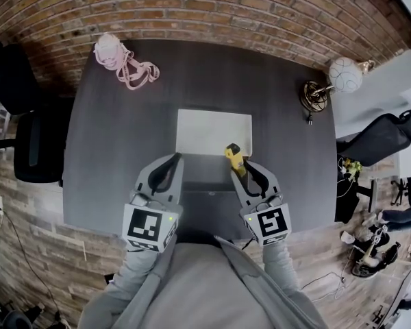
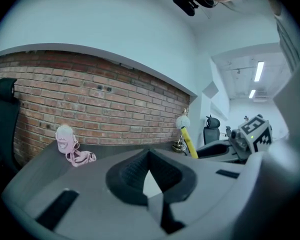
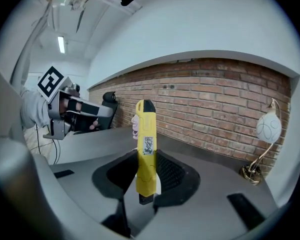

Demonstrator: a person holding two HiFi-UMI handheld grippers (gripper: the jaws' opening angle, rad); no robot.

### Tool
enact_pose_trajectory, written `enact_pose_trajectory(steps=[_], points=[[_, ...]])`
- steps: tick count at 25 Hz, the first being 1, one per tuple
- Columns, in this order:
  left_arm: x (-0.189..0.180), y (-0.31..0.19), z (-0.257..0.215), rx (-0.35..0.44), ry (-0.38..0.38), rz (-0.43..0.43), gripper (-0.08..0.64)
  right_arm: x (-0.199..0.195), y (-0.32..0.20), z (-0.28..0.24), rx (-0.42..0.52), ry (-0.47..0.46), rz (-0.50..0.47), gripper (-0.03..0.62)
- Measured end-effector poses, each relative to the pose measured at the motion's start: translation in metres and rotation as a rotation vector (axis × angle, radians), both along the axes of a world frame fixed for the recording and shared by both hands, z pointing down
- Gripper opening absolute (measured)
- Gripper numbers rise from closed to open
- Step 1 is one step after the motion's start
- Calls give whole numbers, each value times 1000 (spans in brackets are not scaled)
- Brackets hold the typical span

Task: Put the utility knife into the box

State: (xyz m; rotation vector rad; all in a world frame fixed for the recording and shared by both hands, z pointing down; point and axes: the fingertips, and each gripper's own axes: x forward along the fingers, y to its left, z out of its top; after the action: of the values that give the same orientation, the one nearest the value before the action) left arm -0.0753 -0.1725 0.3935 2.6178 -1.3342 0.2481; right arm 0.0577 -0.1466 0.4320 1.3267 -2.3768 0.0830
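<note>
Right hand-held gripper [image 3: 146, 176] clamps the slim yellow plastic utility knife [image 3: 145, 144] near its butt, upright, above the 5 o'clock edge of the flat white box [image 1: 214, 132]; likely light, rigid, slick-sided, so mid-body grip suits; left hand-held gripper [image 2: 149, 156] closed, empty.

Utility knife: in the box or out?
Out: the utility knife is clamped in the right gripper, close to the white box.

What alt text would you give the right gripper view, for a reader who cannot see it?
The right gripper is shut on a yellow utility knife, held upright above a dark table. Behind runs a brick wall, with a white globe lamp at the right.
</note>
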Motion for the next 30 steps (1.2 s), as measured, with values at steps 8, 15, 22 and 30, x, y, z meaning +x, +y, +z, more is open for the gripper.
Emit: enact_pose_trajectory(steps=[8, 15, 22, 30], points=[[1, 7, 22, -43, -12, 0, 20, -12, -1, 37, -61, 93, -93, 126], [-2, 10, 39, -68, -27, 8, 20, -17, -3, 78, -119, 222, -175, 126], [-4, 15, 50, -98, -26, 4, 20, -26, 1, 126, -174, 432, -328, 126], [-12, 17, 65, -130, -30, -14, 20, -32, 2, 161, -282, 530, -452, 126]])
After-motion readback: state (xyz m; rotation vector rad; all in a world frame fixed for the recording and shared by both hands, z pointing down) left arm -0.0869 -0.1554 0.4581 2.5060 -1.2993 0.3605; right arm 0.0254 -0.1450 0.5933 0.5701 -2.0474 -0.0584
